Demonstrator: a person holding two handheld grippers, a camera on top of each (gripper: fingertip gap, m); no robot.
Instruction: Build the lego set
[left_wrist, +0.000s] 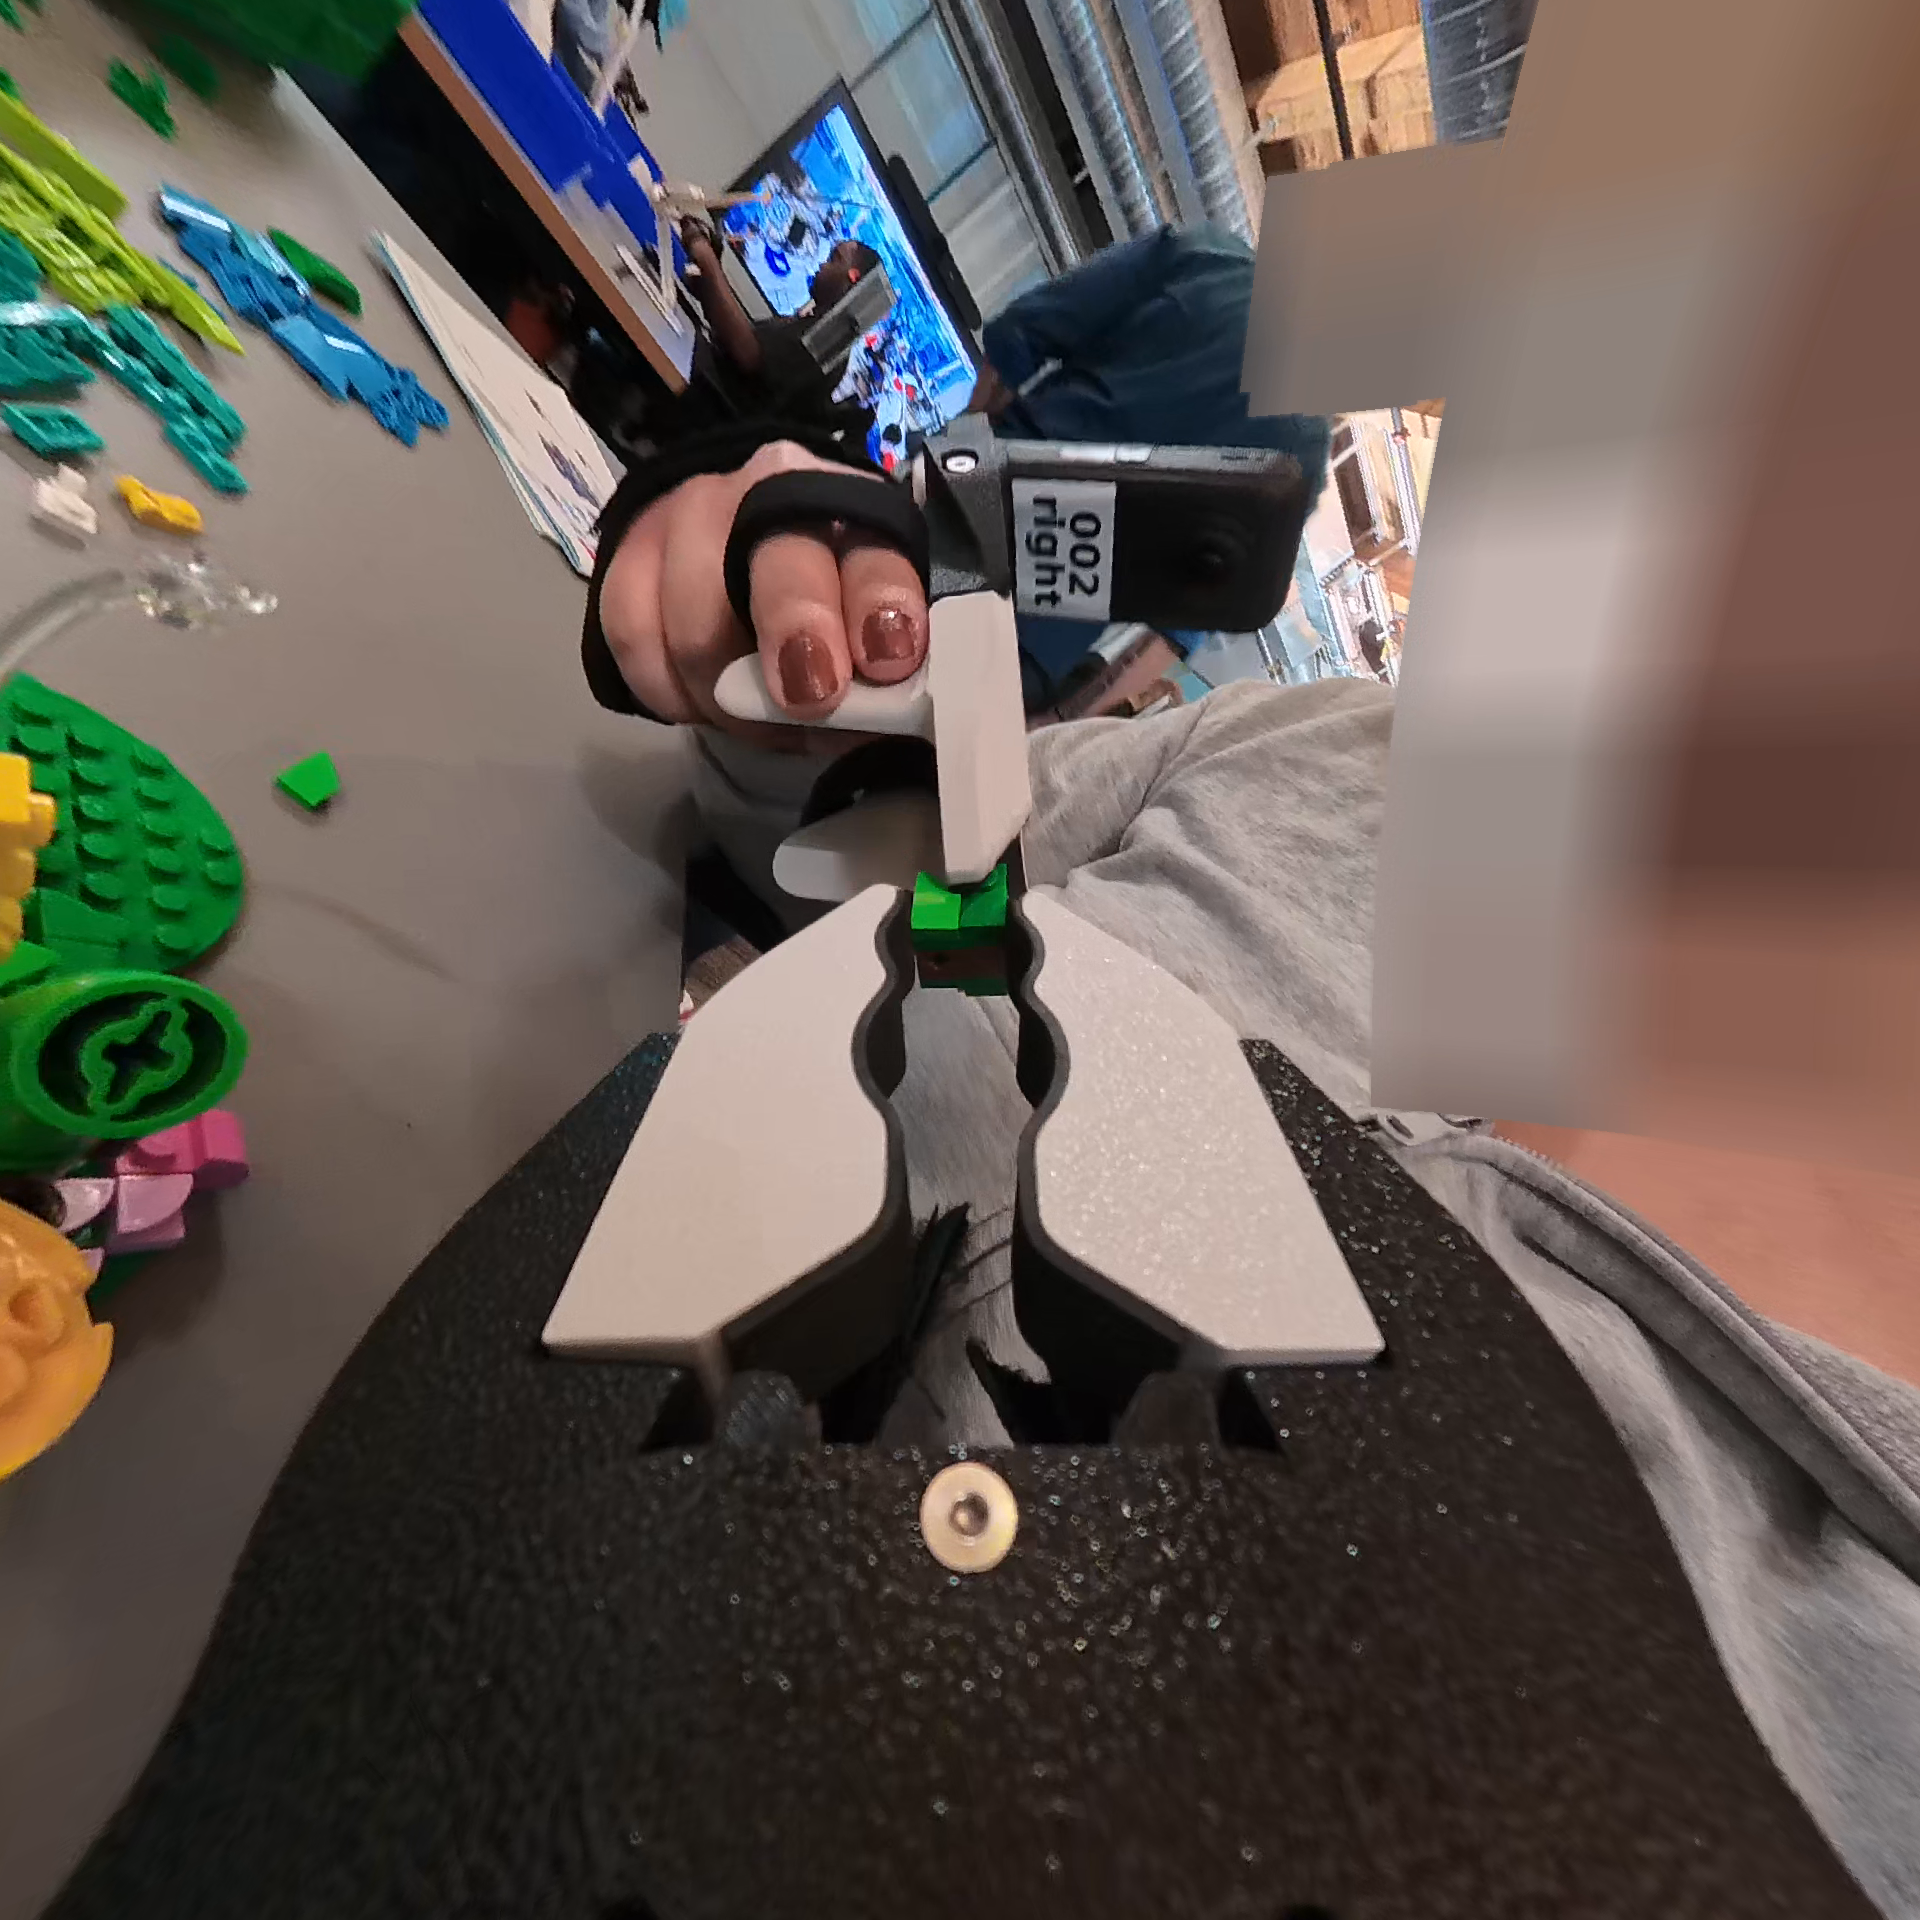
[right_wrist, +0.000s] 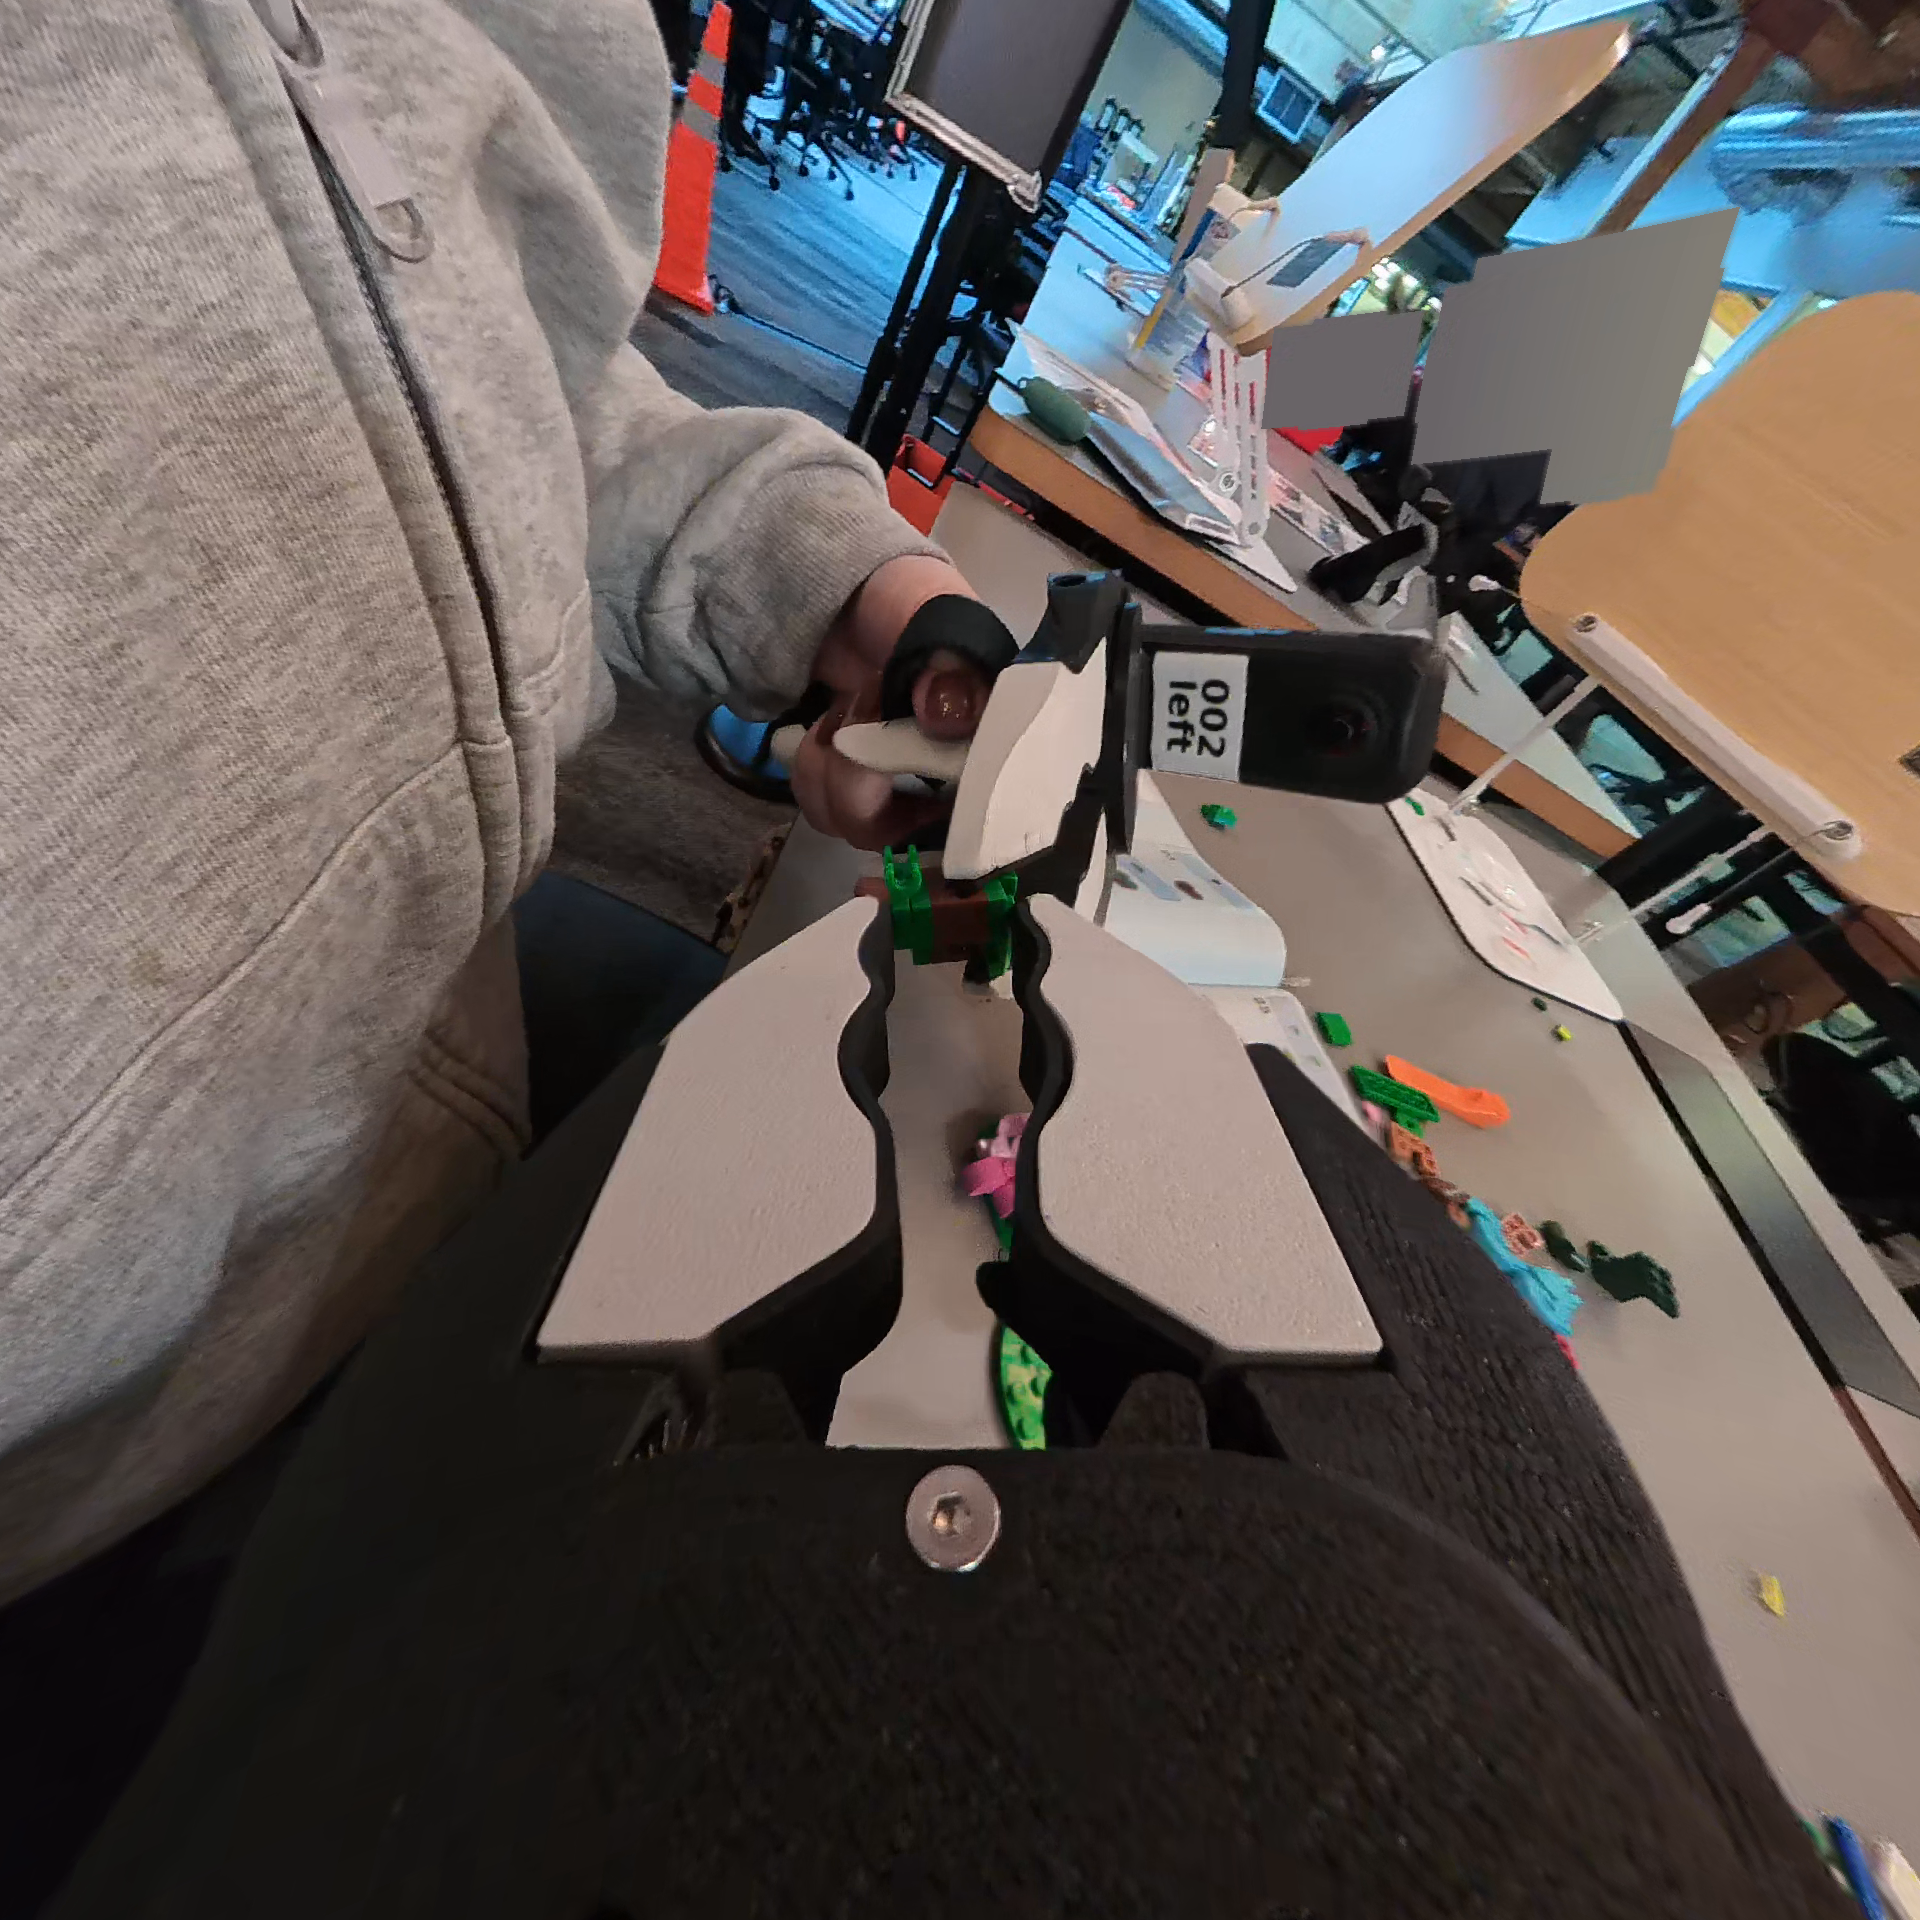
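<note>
Glossy plastic brick cluster, matt grey tabletop, soft heathered cloth hoodie

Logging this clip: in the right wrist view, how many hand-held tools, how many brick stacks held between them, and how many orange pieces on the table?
Hand-held tools: 2, the right tool and the left tool
Green and brown brick stack, held by both tools: 1
Orange piece on the grey table: 1
Total: 4
</note>
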